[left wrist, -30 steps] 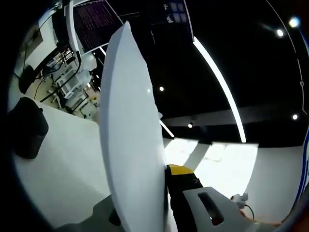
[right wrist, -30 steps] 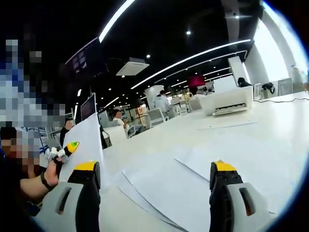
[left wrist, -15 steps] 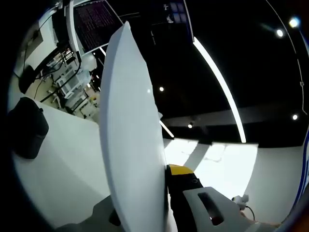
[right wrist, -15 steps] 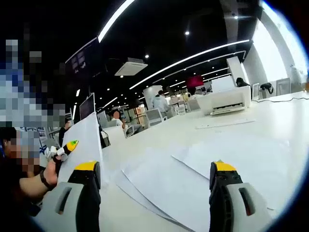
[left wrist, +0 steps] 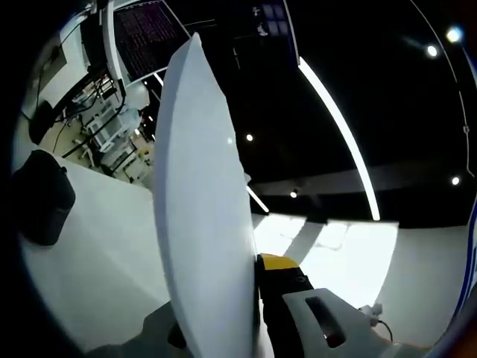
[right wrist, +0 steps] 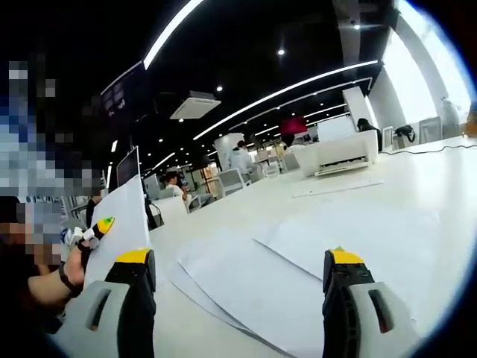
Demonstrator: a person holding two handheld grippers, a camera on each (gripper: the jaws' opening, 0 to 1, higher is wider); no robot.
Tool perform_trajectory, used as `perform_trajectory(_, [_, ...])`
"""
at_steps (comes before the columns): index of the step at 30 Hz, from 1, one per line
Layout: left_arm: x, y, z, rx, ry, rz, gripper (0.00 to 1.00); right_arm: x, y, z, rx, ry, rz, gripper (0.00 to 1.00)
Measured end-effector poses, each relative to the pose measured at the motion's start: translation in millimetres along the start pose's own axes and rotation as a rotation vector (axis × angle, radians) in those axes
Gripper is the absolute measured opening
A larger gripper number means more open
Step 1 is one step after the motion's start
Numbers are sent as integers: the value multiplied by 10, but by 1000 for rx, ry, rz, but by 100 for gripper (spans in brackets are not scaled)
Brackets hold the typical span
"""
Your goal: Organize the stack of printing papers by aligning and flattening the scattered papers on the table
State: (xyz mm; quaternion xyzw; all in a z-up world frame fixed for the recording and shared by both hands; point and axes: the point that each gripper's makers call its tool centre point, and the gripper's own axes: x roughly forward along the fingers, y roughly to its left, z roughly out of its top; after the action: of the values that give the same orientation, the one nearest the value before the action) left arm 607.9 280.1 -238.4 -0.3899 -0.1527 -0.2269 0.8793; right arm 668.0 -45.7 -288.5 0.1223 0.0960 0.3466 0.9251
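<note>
Since a second ago, only the right gripper (right wrist: 232, 298) view has dipped slightly; its jaws stay spread wide and empty over scattered papers (right wrist: 246, 280) on the white table (right wrist: 417, 186). Left gripper (left wrist: 250, 313) stays clamped on an upright sheet (left wrist: 201, 216) blocking mid-frame. White printer (right wrist: 339, 153) upper right; a dark object (left wrist: 41, 198) at far left.

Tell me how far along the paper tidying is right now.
Early on. In hand: the left claw is shut on a sheet of paper, held upright. Left to do: loose sheets lie fanned and overlapping on the table ahead of the open right claw; no squared stack is visible.
</note>
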Motion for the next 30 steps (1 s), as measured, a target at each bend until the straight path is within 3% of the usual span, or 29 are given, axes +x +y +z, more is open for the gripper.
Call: perform_trajectory(30, [-4,10,7,-2,-1,1,7,-268,-474,-37,23,-29,-99,86])
